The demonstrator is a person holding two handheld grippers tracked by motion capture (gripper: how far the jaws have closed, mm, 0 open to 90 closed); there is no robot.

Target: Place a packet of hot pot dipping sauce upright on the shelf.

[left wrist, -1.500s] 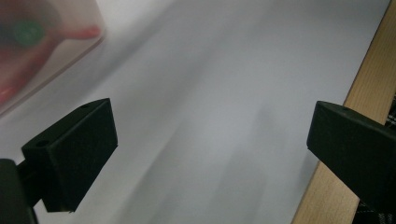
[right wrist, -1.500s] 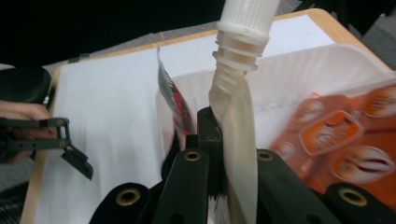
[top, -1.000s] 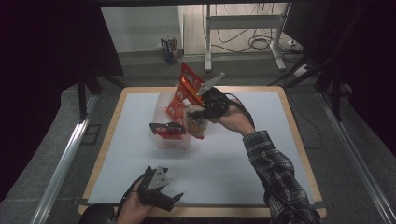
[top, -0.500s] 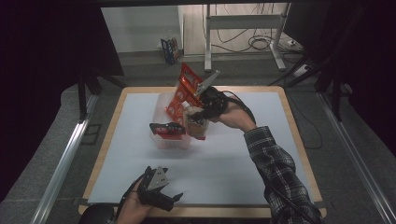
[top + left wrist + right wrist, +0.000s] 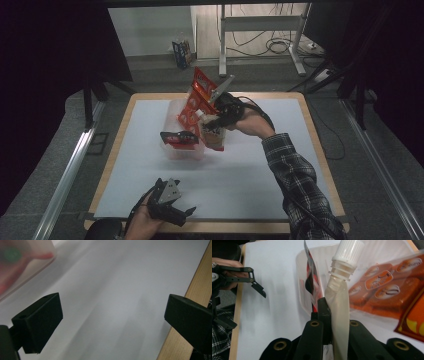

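My right gripper (image 5: 331, 315) is clamped on a spouted pouch (image 5: 339, 310), its jaws pressed together on the pale, flattened body just below the ribbed white screw cap (image 5: 348, 250). In the high view I hold that pouch (image 5: 212, 135) upright at the right-hand edge of a clear plastic bin (image 5: 175, 150), which sits on the white table mat (image 5: 250, 180) a little left of centre and toward the far side. Orange-red snack packets (image 5: 197, 97) stand tilted up out of the bin just behind the right gripper (image 5: 215, 122), and in the right gripper view the same packets (image 5: 384, 287) lie close beside the pouch on its right, printed with small round pictures. A thin red and black wrapper (image 5: 312, 282) stands on edge against the pouch on its other side, inside the bin wall (image 5: 300, 290). My left gripper (image 5: 112, 322) has its jaws wide apart with nothing between them, low over the bare mat near the wooden table edge (image 5: 197, 287). In the high view it rests in my left hand (image 5: 145, 220) at the near edge of the table, well apart from the bin.
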